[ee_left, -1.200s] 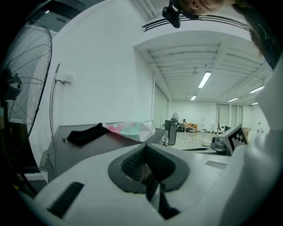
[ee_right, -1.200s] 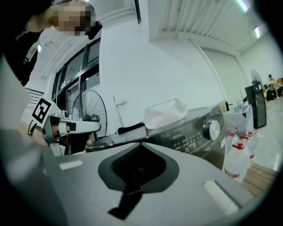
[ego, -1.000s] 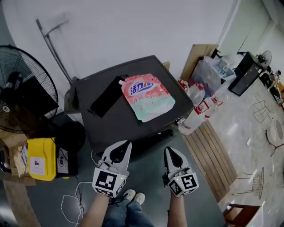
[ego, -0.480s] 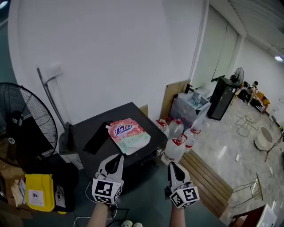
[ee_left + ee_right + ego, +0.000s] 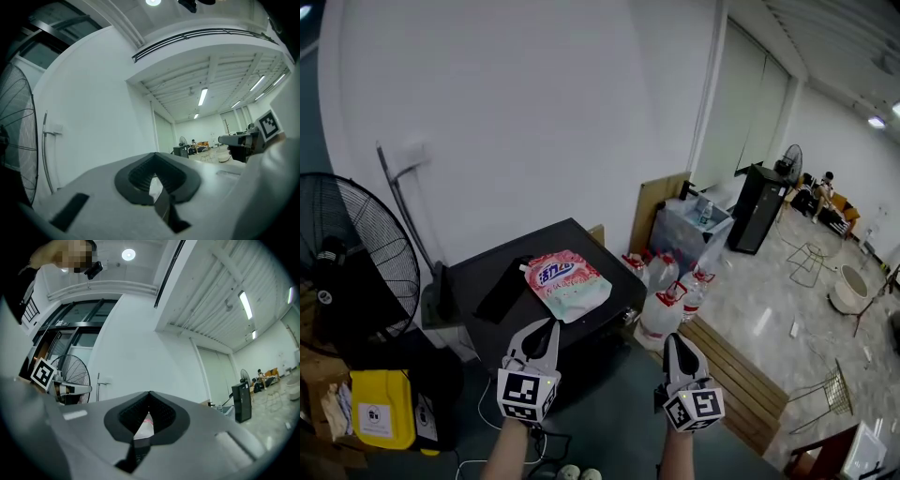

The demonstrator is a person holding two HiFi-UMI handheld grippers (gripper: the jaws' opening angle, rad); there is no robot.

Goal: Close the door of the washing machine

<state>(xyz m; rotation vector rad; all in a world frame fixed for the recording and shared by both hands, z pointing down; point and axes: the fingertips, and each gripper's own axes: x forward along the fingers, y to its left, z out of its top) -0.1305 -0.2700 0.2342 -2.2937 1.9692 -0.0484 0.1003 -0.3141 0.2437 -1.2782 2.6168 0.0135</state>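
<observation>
2 grippers, 1 per hand, are held side by side: left gripper (image 5: 547, 328) and right gripper (image 5: 676, 340), apart from each other.

- Left gripper: jaws together, tips meeting, nothing between them, touching nothing.
- Right gripper: jaws together likewise, empty, touching nothing.

1 washing machine (image 5: 467, 281): a dark box against the white wall, beyond and below the 2 grippers, left of centre in the head view.
- On its flat top lie 1 pink-and-white detergent pouch (image 5: 565, 281) and 1 flat black thing (image 5: 501, 292) just beside it.
- The grippers stand in front of much of its front face, and its door cannot be made out, so open or closed cannot be told.

Head view only:
- 1 yellow container (image 5: 382, 408) on the floor at the left
- several water bottles (image 5: 661, 317) just right of the machine
- wooden planks (image 5: 736, 380) beyond the bottles
- shoe tips (image 5: 578, 473) at the bottom edge

All 3 views: 1 large fan (image 5: 356, 272) left of the machine.

Left gripper view only: long ceiling lamps (image 5: 202, 96); the right gripper shows at its right edge.

Right gripper view only: a pink sliver of the pouch through the gap under the closed tips; the left gripper shows at its left edge.
</observation>
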